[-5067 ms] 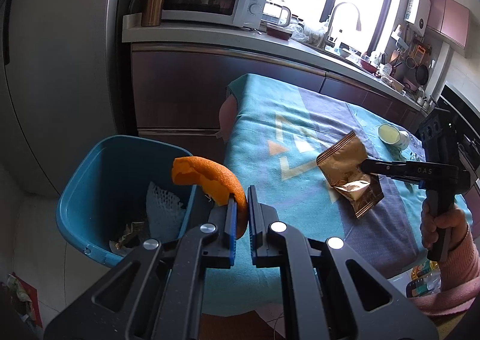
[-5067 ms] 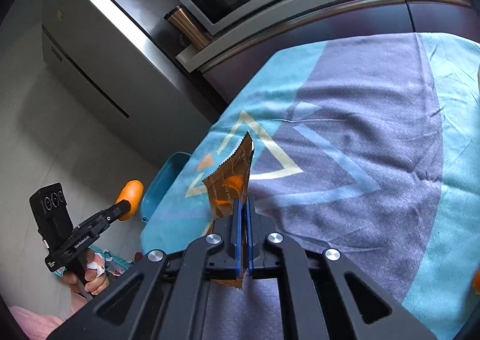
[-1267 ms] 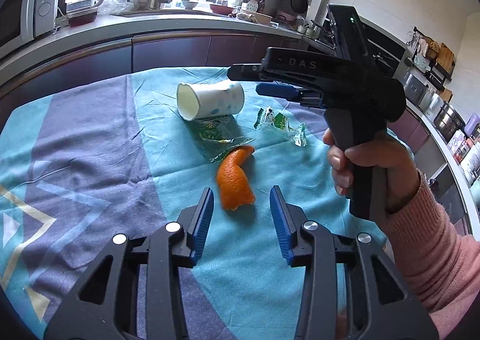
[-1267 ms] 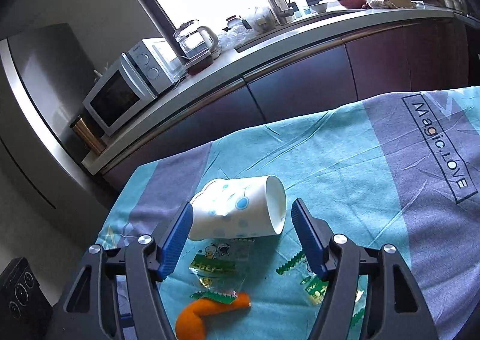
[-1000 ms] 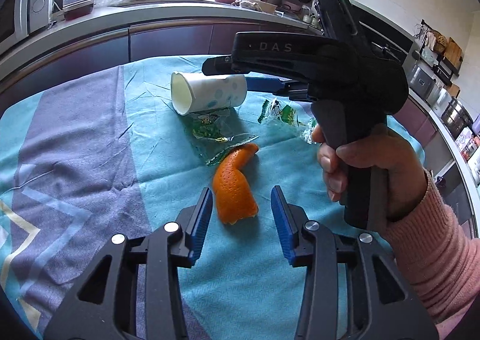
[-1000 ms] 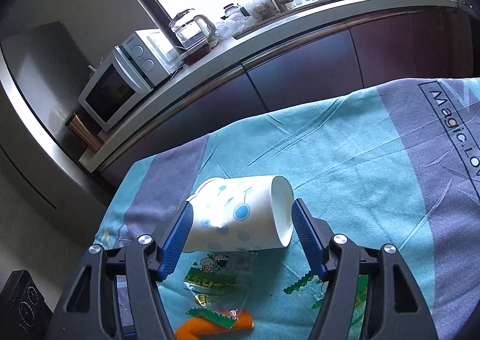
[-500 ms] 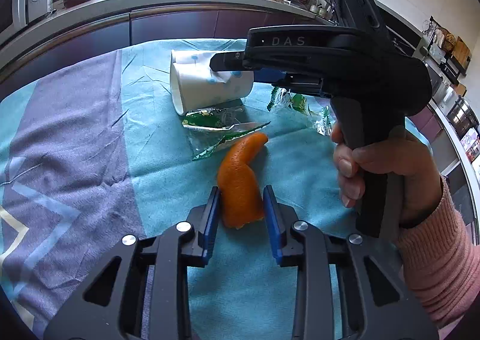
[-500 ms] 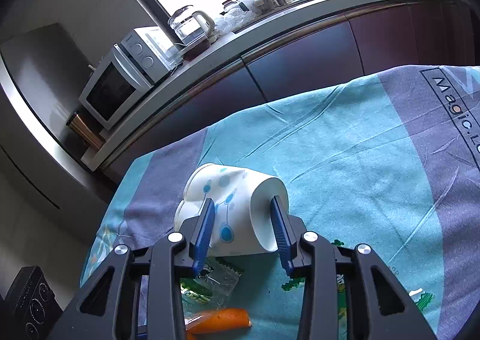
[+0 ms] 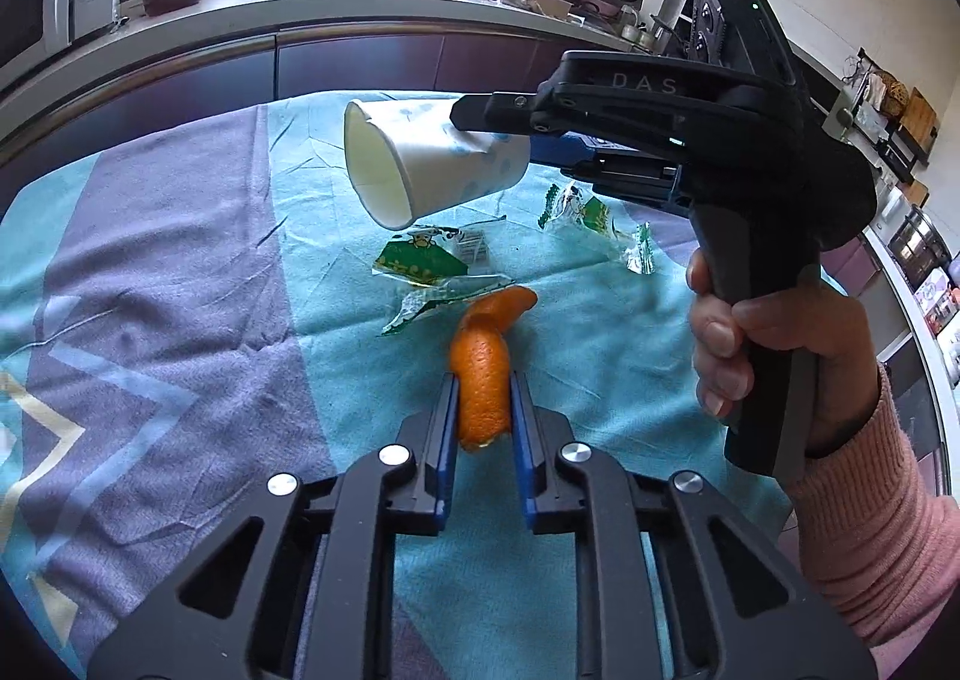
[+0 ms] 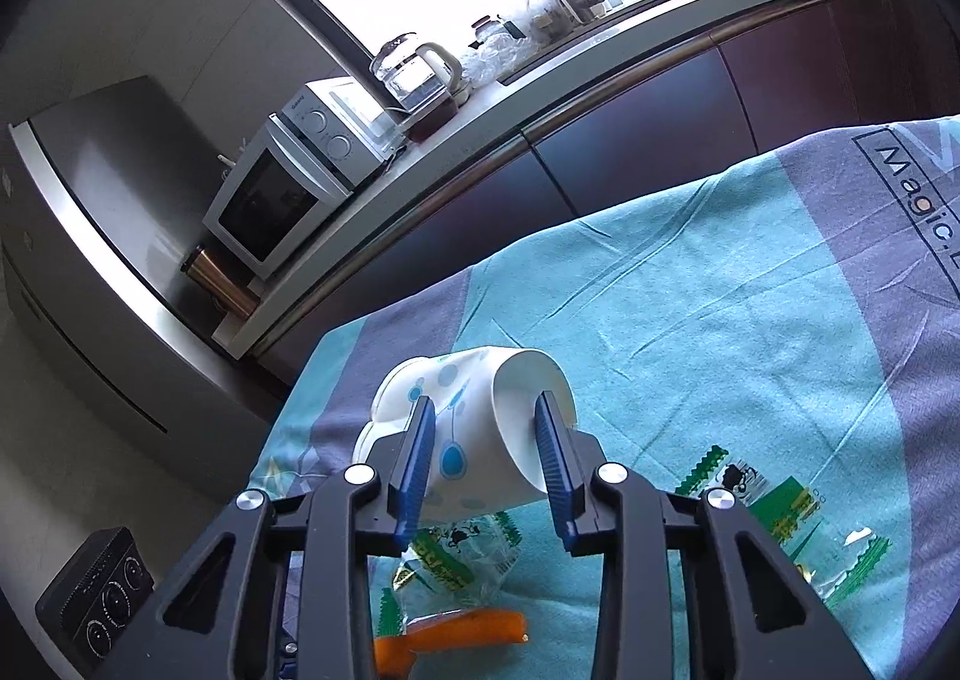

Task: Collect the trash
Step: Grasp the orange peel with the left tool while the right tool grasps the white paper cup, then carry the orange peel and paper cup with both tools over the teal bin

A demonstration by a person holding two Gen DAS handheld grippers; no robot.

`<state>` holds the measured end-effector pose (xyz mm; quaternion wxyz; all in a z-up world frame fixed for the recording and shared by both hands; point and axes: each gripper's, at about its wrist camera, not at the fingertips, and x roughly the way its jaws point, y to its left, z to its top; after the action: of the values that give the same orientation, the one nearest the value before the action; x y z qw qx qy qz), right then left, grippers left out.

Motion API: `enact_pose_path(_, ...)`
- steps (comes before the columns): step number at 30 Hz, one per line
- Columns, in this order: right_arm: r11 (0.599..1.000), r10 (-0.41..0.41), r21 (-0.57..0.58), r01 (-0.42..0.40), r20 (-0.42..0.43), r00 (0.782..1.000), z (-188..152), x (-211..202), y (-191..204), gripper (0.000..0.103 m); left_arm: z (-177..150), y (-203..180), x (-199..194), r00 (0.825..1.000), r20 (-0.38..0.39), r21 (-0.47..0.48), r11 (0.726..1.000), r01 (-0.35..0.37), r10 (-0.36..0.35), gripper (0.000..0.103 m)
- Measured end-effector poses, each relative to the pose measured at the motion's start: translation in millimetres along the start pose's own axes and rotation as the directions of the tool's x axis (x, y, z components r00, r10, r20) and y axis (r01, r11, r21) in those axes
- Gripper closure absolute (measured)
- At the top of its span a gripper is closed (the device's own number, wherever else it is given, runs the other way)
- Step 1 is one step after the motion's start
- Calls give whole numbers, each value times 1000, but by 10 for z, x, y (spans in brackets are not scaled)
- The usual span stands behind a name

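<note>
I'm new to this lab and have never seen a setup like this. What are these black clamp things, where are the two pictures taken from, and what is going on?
No robot here: a person holds a trigger-handled two-finger clamp in each hand, each with a camera looking along its blue-padded fingers.

The left gripper is shut on a curled orange peel strip. Its view also shows the right hand and its tool.

The right gripper squeezes a white paper cup with blue dots, lifted sideways.

Still lying on the teal and purple tablecloth: torn green snack wrappers. All this is trash being collected.
</note>
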<state>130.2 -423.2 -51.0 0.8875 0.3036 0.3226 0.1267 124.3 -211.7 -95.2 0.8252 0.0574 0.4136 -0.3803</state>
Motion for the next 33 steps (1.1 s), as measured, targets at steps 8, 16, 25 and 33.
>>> enact_pose_path(8,998,62,-8,-62,15,998,-71,-123,160,71,-122,38,-406,998,54,26,999,24,-26,87)
enact_pose_path(16,993,117,-3,-117,10,993,-184,-164,292,72,-351,169,-837,995,100,4,1000,26,-27,87)
enact_pose_path(25,984,177,-4,-177,-33,984,-322,-37,521,72,-624,543,-1260,989,136,-82,996,-45,56,87)
enact_pose_path(33,968,247,-23,-251,-101,964,-528,142,870,72,-894,902,-1647,976,163,-186,976,-111,142,87)
